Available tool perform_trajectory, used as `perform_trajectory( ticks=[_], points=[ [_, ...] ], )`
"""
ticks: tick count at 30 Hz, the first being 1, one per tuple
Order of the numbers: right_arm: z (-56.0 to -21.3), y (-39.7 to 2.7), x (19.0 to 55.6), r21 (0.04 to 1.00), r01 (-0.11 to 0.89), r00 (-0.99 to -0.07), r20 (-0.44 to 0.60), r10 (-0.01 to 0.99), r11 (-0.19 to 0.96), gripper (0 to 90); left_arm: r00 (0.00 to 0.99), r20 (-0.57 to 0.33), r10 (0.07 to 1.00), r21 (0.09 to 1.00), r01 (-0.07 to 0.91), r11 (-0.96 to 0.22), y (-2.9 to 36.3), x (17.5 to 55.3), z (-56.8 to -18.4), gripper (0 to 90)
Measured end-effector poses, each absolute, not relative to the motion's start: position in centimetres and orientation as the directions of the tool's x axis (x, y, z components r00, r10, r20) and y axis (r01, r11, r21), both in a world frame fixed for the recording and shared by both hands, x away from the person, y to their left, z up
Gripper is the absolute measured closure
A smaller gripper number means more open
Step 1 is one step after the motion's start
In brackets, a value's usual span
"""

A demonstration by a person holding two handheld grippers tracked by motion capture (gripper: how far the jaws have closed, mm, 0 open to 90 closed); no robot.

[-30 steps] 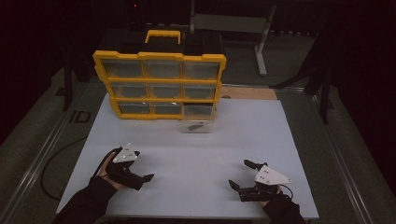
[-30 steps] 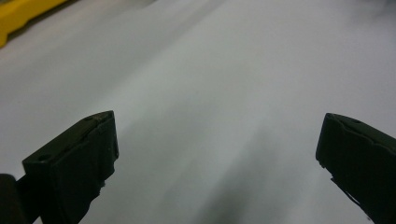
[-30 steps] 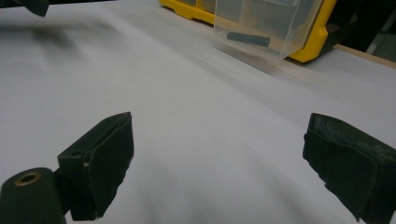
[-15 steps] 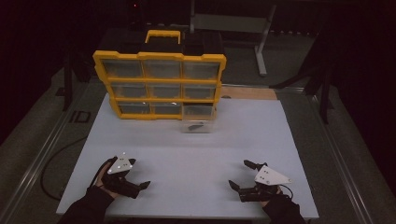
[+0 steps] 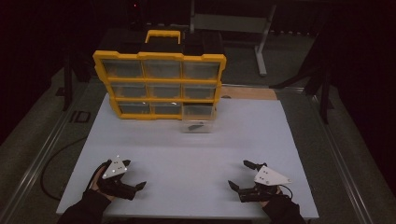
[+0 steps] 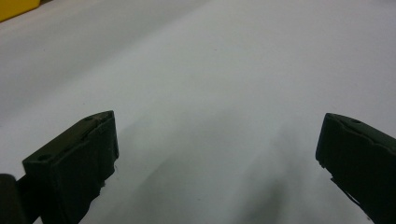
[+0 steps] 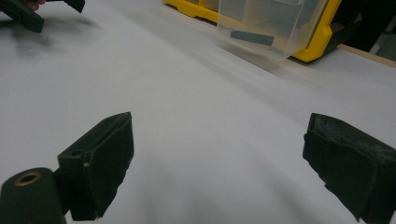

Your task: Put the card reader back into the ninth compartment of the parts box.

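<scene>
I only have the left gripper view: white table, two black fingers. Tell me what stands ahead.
Observer: A yellow organizer with three rows of clear drawers stands at the far side of the table.
Operator: Report any drawer that is out.
Observer: The bottom right drawer sticks out toward the person; a small dark piece lies in it.
Operator: Give me the right gripper.
Observer: The right gripper is low over the table's near right part, fingers wide apart, holding nothing.
</scene>
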State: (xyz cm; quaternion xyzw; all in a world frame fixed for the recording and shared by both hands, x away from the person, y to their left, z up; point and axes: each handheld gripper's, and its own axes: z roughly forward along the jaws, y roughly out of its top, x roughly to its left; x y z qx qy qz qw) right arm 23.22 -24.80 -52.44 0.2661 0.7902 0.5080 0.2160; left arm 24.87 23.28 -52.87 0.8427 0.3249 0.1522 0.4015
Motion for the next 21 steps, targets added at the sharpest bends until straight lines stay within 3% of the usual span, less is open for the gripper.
perform_trajectory(
  ticks=[21],
  points=[
    [-52.5, -24.77, 23.25, 0.912, 0.207, -0.76, -0.078, 0.645, 0.355, 9.1, 0.744, -0.018, 0.668, 0.784, 0.425, -0.453, 23.11, 24.91, -53.0, 0.3]
  ],
)
